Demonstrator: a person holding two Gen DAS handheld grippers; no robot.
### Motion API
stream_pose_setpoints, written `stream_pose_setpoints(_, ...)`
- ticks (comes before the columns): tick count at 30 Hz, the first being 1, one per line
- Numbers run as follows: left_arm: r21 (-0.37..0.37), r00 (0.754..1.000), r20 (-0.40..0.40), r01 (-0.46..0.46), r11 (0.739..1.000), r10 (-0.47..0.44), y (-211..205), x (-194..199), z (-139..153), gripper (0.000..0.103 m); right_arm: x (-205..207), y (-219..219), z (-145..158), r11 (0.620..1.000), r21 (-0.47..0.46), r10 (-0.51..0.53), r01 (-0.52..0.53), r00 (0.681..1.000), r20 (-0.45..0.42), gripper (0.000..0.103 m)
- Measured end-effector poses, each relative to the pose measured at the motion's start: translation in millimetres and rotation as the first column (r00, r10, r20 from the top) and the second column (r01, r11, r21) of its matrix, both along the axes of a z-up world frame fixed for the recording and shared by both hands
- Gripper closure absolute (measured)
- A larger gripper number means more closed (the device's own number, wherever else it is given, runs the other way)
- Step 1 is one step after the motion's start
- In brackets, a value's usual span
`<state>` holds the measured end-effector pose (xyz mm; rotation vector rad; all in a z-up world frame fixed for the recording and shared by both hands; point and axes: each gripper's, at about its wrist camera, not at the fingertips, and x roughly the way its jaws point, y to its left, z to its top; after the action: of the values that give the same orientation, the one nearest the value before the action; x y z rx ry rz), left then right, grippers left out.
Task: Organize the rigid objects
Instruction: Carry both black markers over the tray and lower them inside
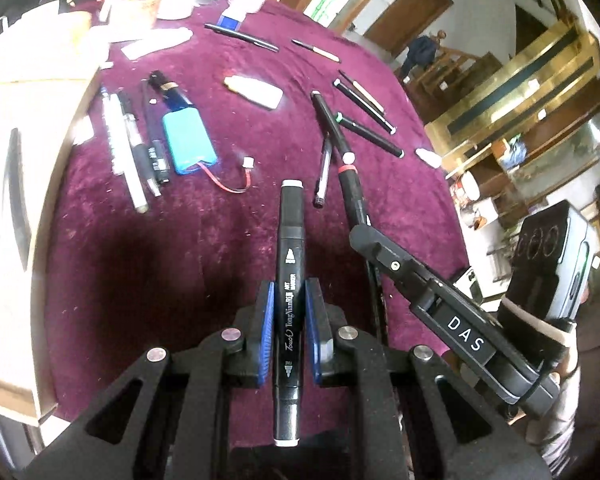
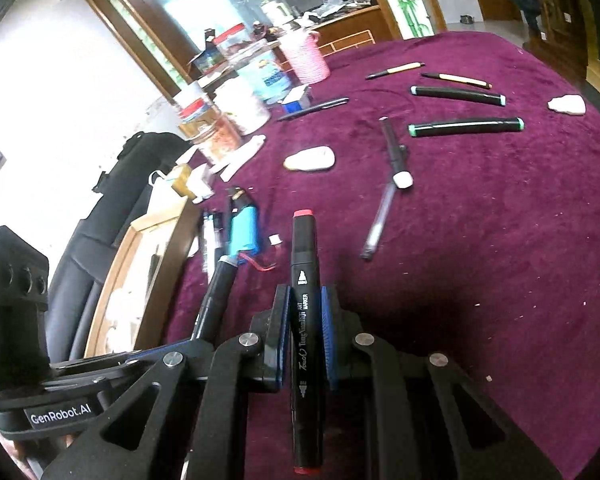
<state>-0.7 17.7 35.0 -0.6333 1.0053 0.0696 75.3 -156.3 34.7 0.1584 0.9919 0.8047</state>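
Two grippers were both above the purple tablecloth (image 1: 180, 260), each clamped tight on a black art marker. Left gripper (image 1: 290, 316) had the white-capped marker (image 1: 290, 280) pinched mid-barrel; right gripper (image 2: 305, 328) squeezed the red-capped marker (image 2: 306, 320). Loose pens (image 2: 466, 126) lay scattered well beyond them.

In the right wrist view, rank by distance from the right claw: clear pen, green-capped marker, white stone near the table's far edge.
From the right claw:
1. Clear pen, just ahead, slightly right.
2. Green-capped marker, farther, to the right.
3. White stone, farthest, by the far right edge.
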Motion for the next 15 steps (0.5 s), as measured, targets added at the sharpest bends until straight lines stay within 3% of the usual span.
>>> stream_pose_setpoints(9,0.003,0.992,0.066,-0.104,0.995,0.104,33,-42,23,0.091,-29,30,16,0.995,0.024,0.101,-0.102,0.995,0.026,0.09)
stream_pose_setpoints(15,0.012,0.972,0.093,-0.219,0.976,0.217,75,-79,39,0.091,-42,72,14,0.977,0.038,0.209,-0.209,0.978,-0.007,0.09)
